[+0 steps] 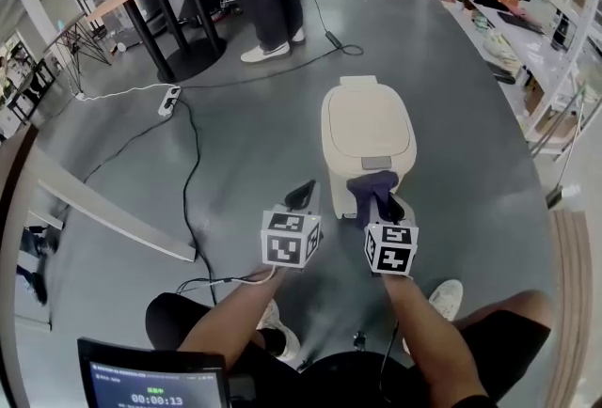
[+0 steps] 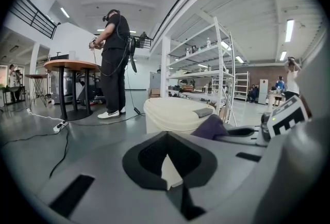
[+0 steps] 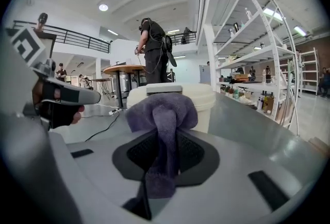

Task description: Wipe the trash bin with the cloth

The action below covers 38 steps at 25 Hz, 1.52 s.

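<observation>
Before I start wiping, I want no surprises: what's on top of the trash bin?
Only a small grey tab sits on the trash bin's shut cream lid. The purple cloth in the right gripper covers the bin's near edge, so that strip is hidden.

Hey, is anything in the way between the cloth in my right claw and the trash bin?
Nothing visible. The right claw is shut on the purple cloth, and the cream trash bin stands straight ahead of it. The left claw is off to one side.

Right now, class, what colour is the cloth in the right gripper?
Purple; the cloth shows best in the right gripper view.
</observation>
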Available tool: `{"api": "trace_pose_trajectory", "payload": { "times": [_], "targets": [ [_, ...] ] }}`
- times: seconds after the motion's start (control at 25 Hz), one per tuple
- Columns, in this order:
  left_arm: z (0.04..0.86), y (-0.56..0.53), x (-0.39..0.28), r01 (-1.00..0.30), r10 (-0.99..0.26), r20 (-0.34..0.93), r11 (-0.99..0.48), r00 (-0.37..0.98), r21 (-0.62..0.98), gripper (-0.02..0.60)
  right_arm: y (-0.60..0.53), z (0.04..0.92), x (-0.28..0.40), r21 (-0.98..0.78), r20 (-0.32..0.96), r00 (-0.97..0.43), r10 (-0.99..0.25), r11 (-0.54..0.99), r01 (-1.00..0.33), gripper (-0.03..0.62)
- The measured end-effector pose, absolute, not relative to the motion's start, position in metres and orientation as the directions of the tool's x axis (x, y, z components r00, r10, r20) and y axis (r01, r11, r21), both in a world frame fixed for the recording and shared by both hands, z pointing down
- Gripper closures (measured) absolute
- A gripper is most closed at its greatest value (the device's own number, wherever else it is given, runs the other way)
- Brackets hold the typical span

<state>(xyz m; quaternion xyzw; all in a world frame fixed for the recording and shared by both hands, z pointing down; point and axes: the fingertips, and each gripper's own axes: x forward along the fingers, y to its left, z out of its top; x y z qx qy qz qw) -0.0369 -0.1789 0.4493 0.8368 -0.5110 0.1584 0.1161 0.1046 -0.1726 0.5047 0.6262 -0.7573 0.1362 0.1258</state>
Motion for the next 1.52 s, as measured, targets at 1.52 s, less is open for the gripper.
{"api": "trace_pose_trajectory", "payload": {
  "times": [1.52],
  "targets": [
    [0.486,-0.174,-0.093,-0.918,-0.824,0.431,-0.396,0.367,0.024,0.584,-0.185,0.584,-0.020,-0.032,0.432,-0.314,-0.845,0.334,-0.942,0.513]
  ]
}}
